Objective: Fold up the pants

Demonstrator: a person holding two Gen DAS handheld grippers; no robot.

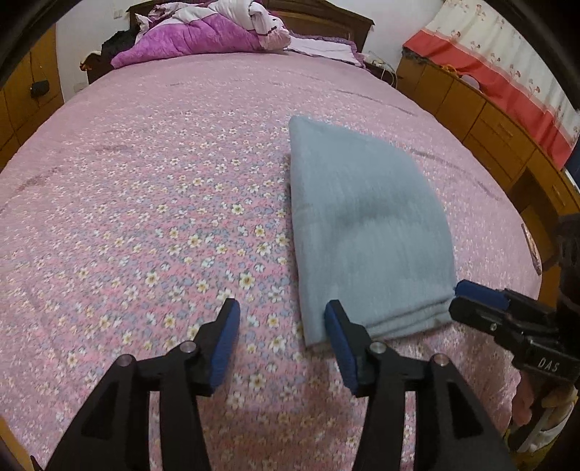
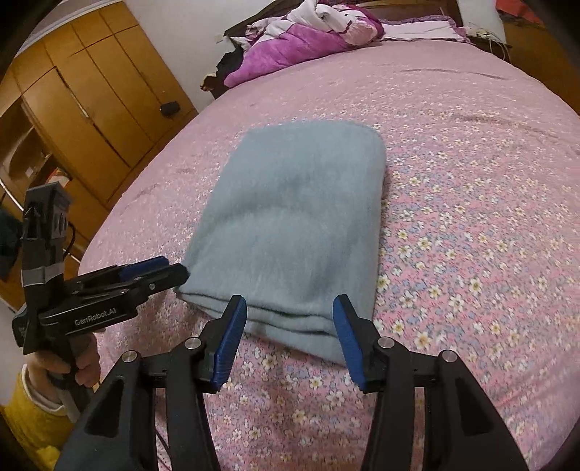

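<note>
The pants (image 1: pixel 366 232) are a grey-blue fleecy pair, folded into a thick flat rectangle on the pink flowered bed cover (image 1: pixel 163 203); they also show in the right wrist view (image 2: pixel 297 224). My left gripper (image 1: pixel 282 315) is open and empty, with its right finger at the near left corner of the fold. My right gripper (image 2: pixel 290 311) is open and empty, with its jaws either side of the near layered edge. The right gripper (image 1: pixel 482 300) shows at the fold's near right corner, and the left gripper (image 2: pixel 159 271) at its near left corner.
A purple quilt and pillows (image 1: pixel 203 32) are heaped at the headboard. Wooden cabinets (image 1: pixel 489 119) with a red and cream cloth run along the bed's right side. A wooden wardrobe (image 2: pixel 87 98) stands to the left.
</note>
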